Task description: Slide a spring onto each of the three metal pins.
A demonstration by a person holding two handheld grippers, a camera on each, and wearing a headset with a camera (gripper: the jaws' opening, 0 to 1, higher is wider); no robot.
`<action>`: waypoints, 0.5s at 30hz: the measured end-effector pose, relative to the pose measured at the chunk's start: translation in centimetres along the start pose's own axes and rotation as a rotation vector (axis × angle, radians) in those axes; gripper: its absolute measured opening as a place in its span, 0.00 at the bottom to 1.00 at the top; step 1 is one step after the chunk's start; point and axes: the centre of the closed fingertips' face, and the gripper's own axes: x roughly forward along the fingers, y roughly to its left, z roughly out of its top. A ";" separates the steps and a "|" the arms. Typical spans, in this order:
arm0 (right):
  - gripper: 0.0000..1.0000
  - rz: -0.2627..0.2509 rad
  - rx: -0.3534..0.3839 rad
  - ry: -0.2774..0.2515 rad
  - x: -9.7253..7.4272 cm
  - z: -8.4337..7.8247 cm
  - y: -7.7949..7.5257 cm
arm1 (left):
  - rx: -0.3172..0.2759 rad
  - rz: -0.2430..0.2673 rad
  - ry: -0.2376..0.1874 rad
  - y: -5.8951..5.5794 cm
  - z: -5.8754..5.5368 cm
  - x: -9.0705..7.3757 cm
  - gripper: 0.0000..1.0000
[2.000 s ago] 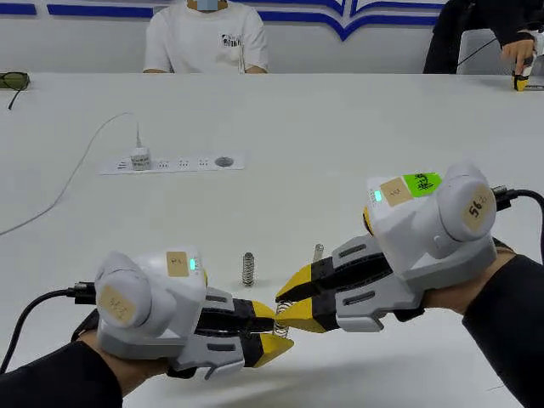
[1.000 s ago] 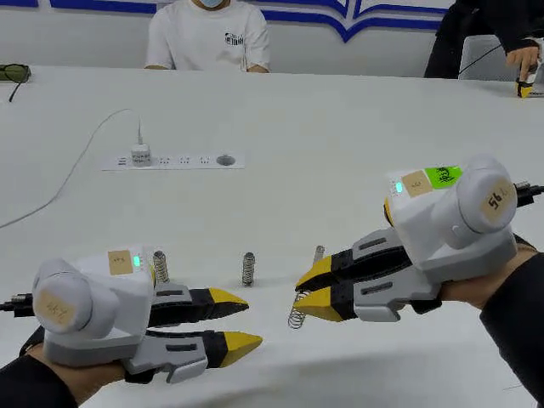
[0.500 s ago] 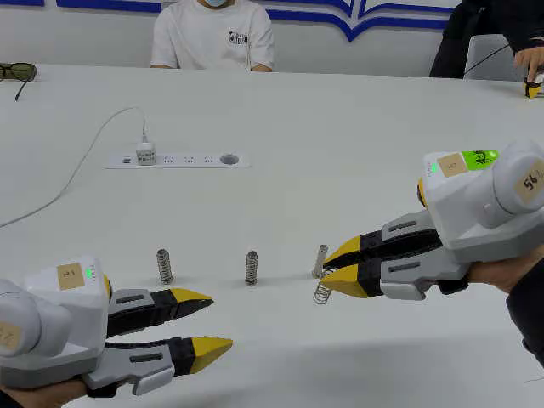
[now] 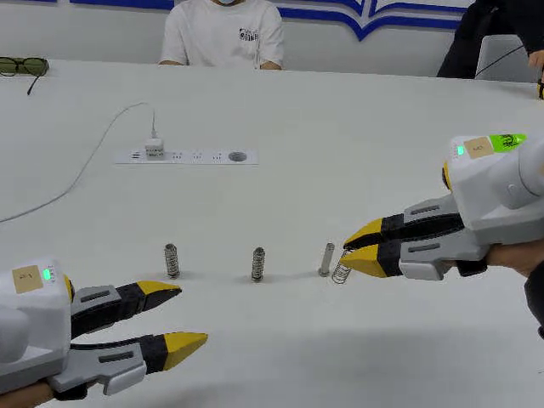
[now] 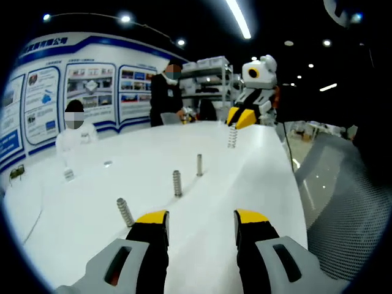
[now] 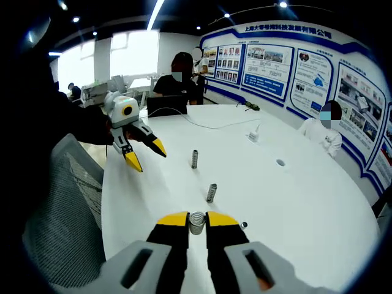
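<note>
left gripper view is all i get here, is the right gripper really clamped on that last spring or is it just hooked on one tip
Observer: Clamped. The right gripper view shows the spring end-on, pinched between both yellow tips of the right gripper.
Operator: ok is it over the bare pin
Observer: No. In the head view it hangs beside the bare pin, on the right gripper's side, not above its top.
Operator: how low is it
Observer: In the head view its lower coils are down near the pin's base, close to the table. It likely needs lifting first.
</note>
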 end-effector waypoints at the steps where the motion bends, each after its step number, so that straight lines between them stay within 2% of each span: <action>1: 0.11 -0.003 0.000 0.000 0.0 0.0 -0.1 | -0.003 0.003 0.000 0.0 -0.1 -0.1 0.44; 15: 0.11 -0.079 0.019 0.018 -0.6 -0.3 -3.7 | -0.039 0.061 -0.010 1.2 -0.6 -1.8 0.52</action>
